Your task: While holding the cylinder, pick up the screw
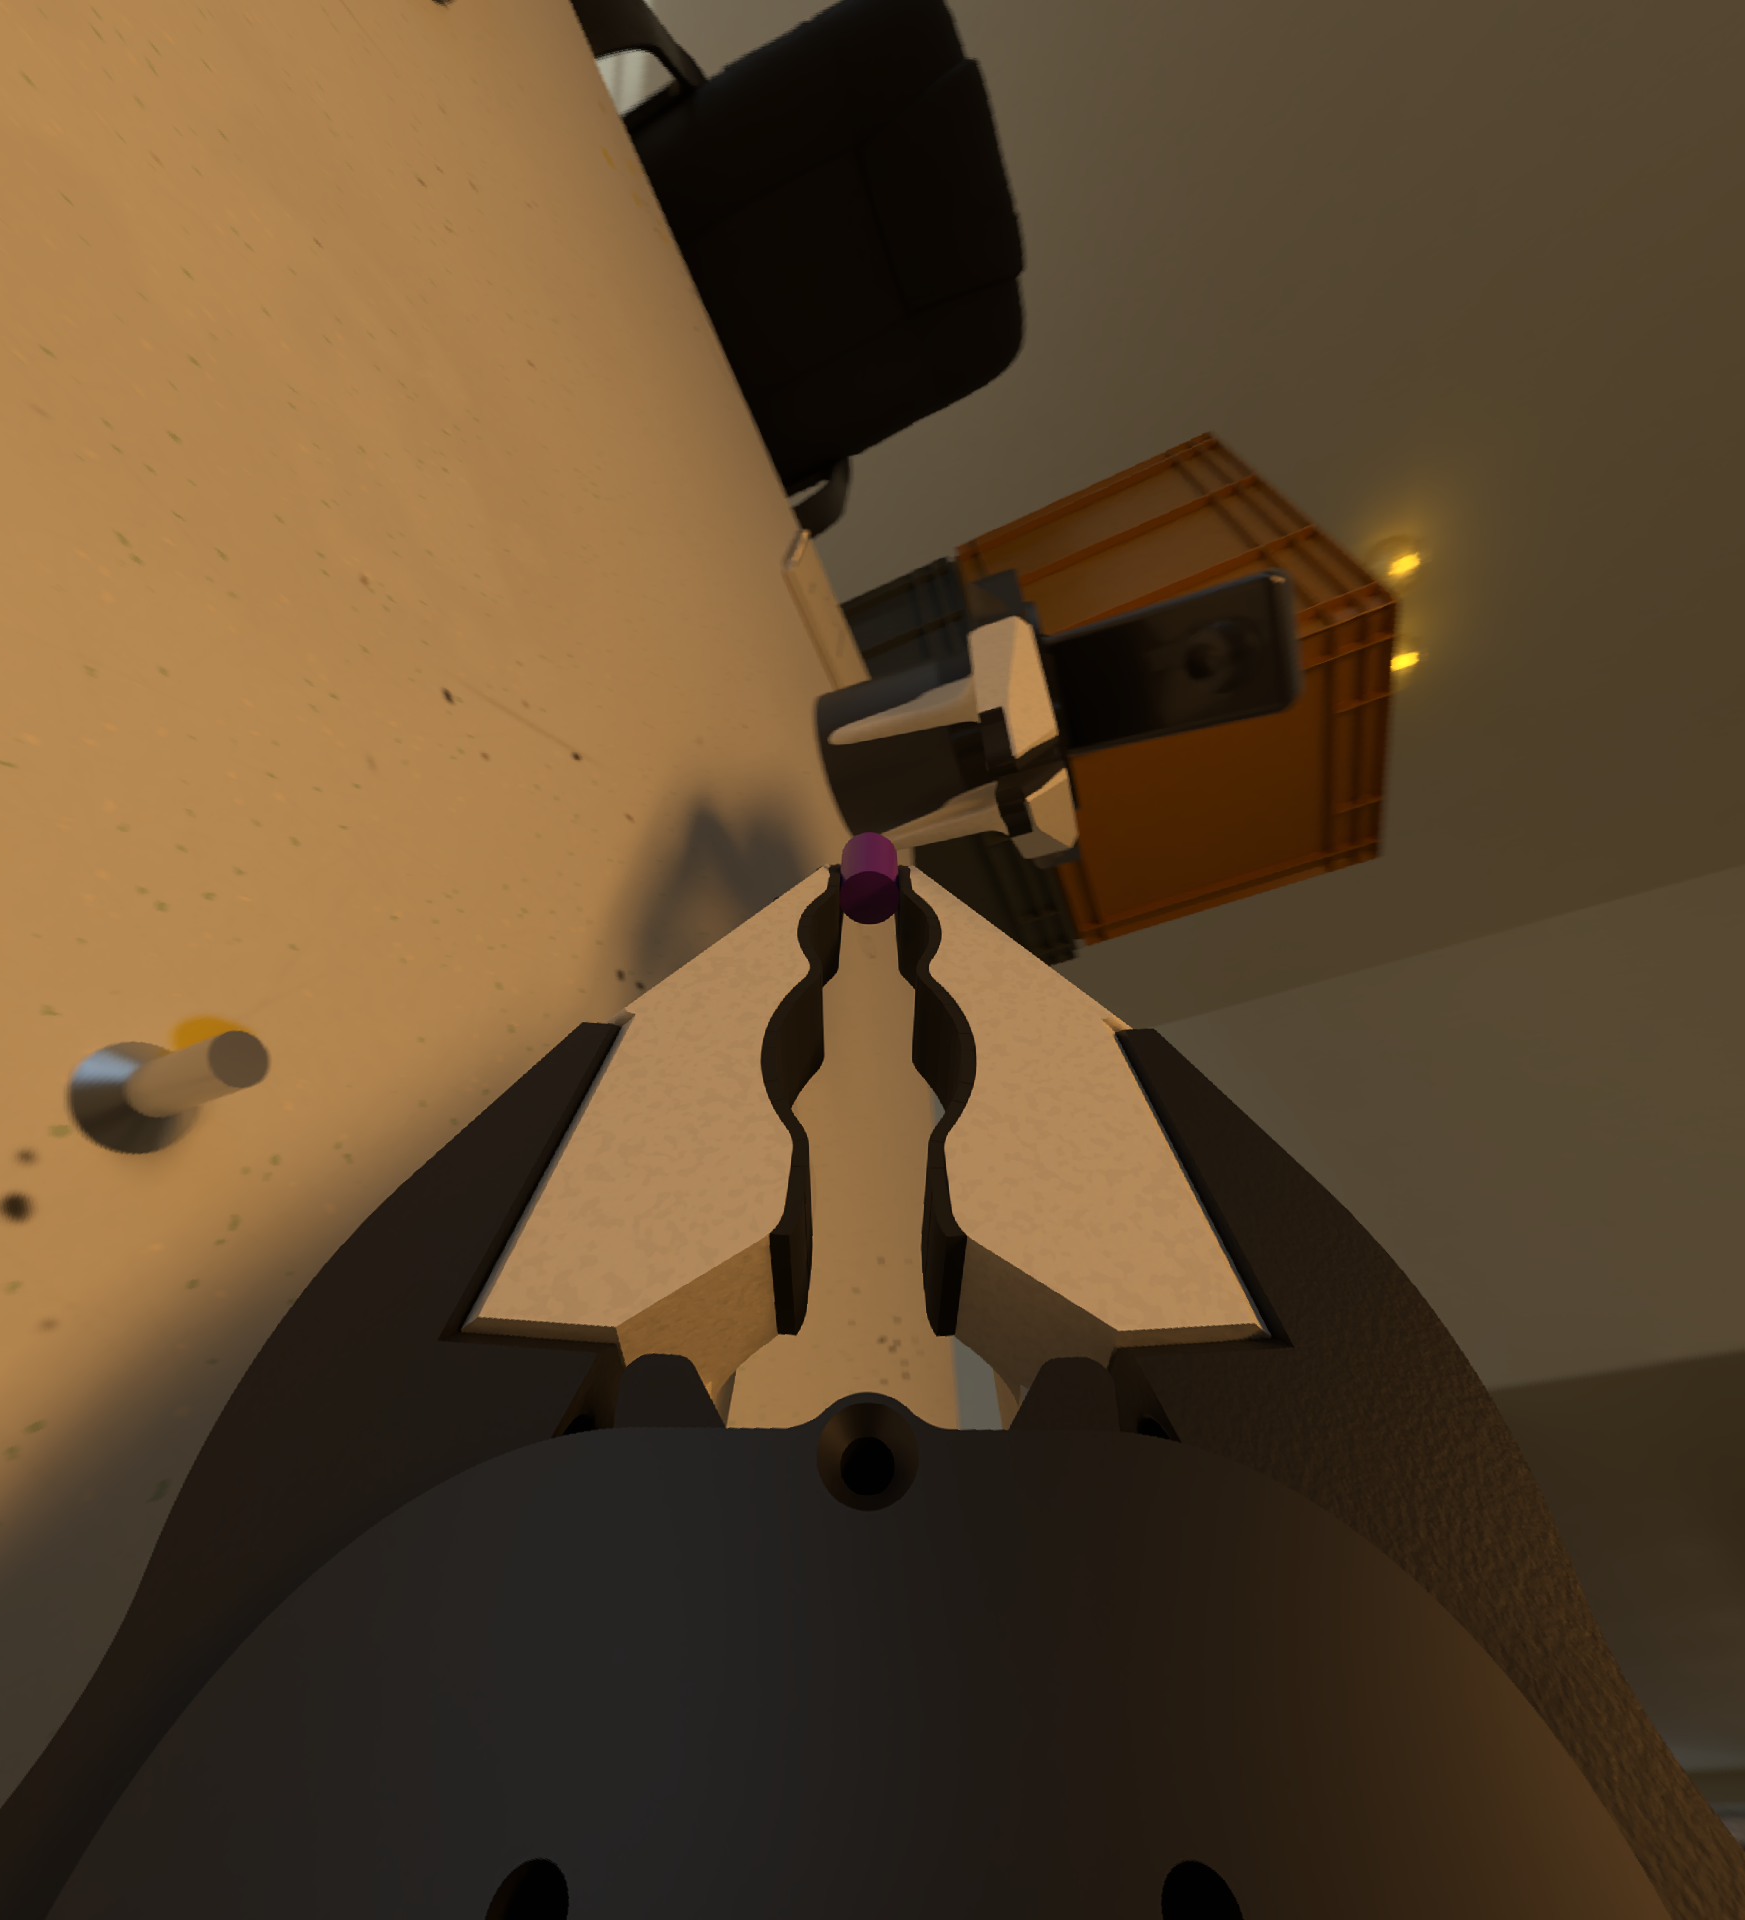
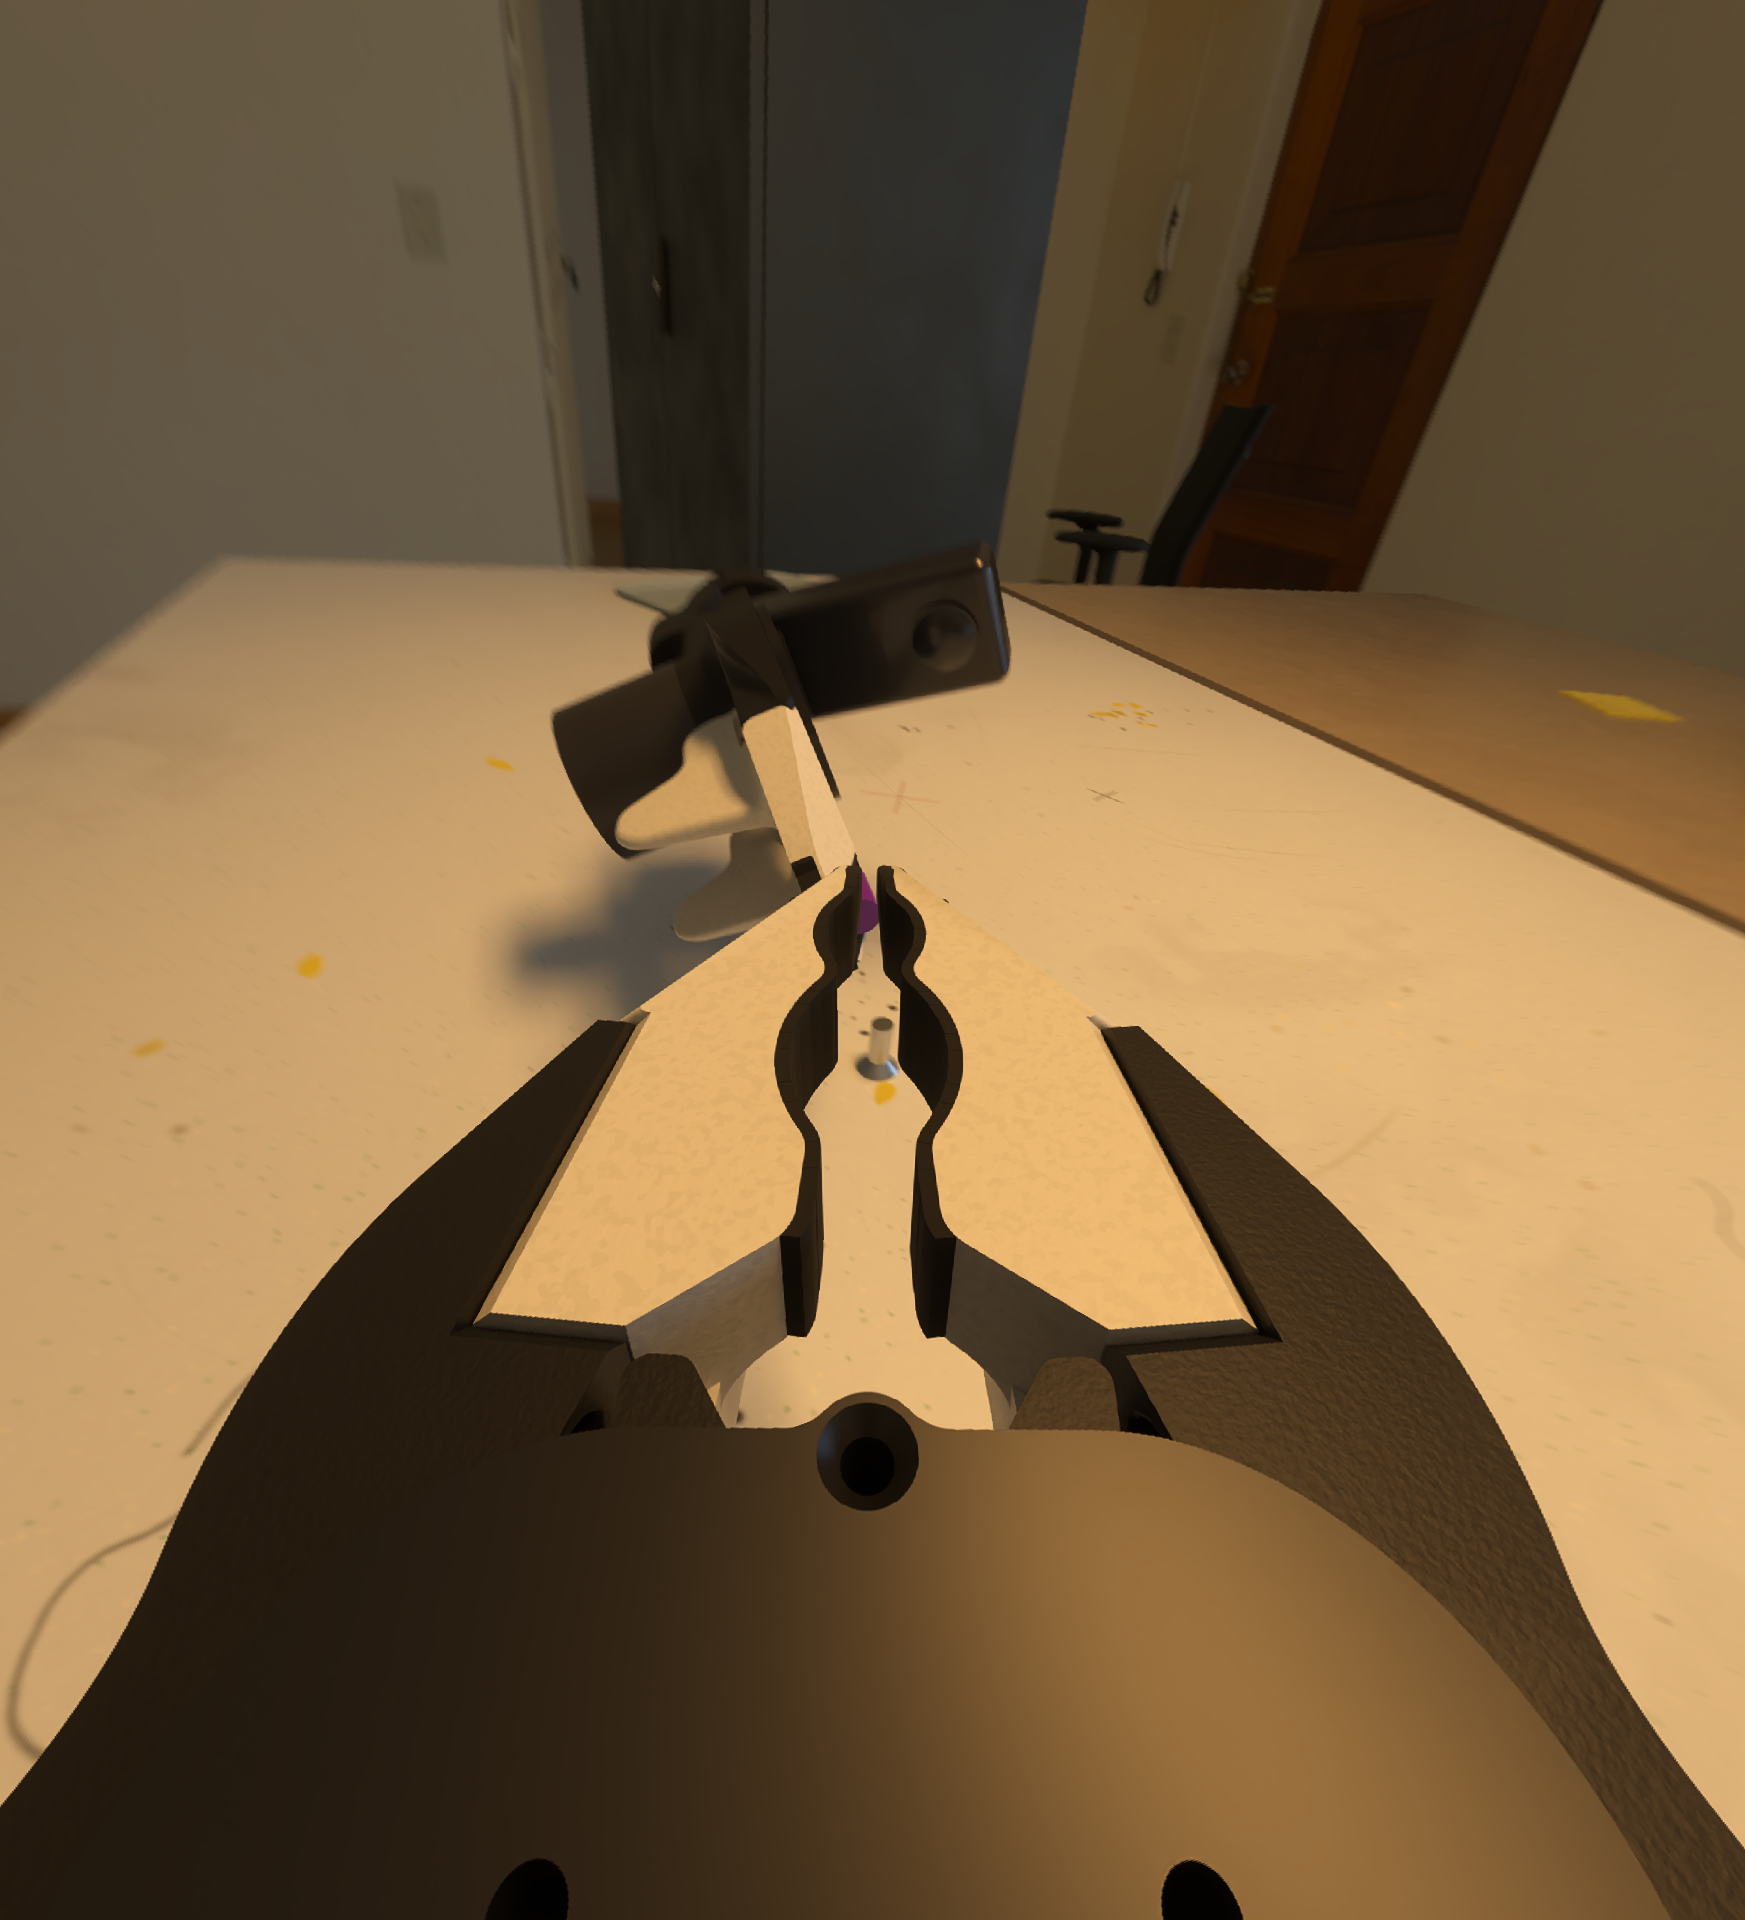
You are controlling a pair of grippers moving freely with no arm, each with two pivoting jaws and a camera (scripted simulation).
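With cylinder (image 1: 868, 881) pinched at left gripper (image 1: 869, 883) fingertips, hold looks thin: any jolt could squirt it out. Cylinder axis runs along fingers, end facing camera. Right gripper (image 2: 869, 883) fingers nearly together, narrow gap, gripping nothing. Screw (image 2: 878, 1049) stands on desk (image 2: 1367, 1039) head down, shank straight up, seen through that gap, untouched. Risk: narrow fingers descending could topple or knock screw away; grippers crowd close, could collide.

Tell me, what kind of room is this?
Probably an office or workroom. There's a big speckled table, a black office chair, a brown wooden door, and an orange plastic crate off to one side.
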